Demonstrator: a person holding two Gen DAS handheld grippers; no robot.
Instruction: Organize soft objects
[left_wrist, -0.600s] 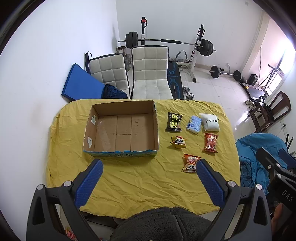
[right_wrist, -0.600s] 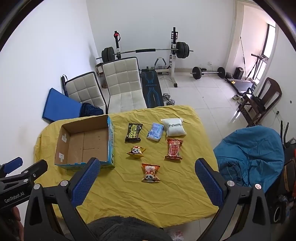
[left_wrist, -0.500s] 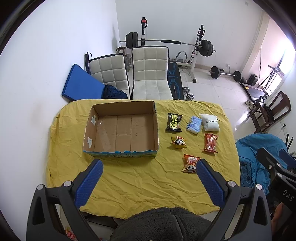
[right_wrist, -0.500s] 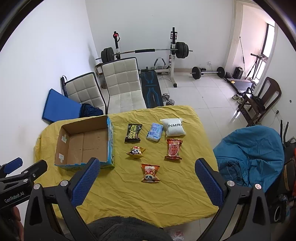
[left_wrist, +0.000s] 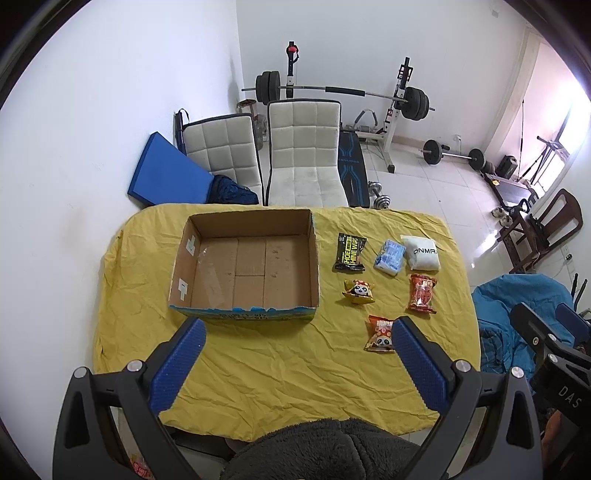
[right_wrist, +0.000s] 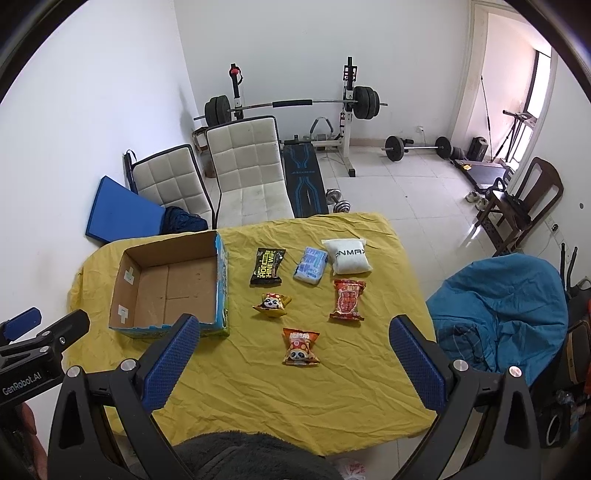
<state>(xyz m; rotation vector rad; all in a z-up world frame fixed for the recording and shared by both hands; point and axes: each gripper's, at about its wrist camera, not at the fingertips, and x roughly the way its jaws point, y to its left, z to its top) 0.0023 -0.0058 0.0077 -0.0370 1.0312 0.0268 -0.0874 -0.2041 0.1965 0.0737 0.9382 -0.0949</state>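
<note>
Both the left tongs (left_wrist: 297, 350) and right tongs (right_wrist: 295, 350) are held wide open and empty above the counter (right_wrist: 332, 398). Six soft packets lie right of the empty box (left_wrist: 243, 266). The nearest packet (right_wrist: 300, 346) could be crushed or nudged off if pinched askew.

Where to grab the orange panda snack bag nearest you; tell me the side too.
Pinch the orange panda bag across its puffy middle, coming straight down with the right hand-held gripper. It lies flat, apart from the other packets, and its crimped ends probably give a poorer hold.
</note>
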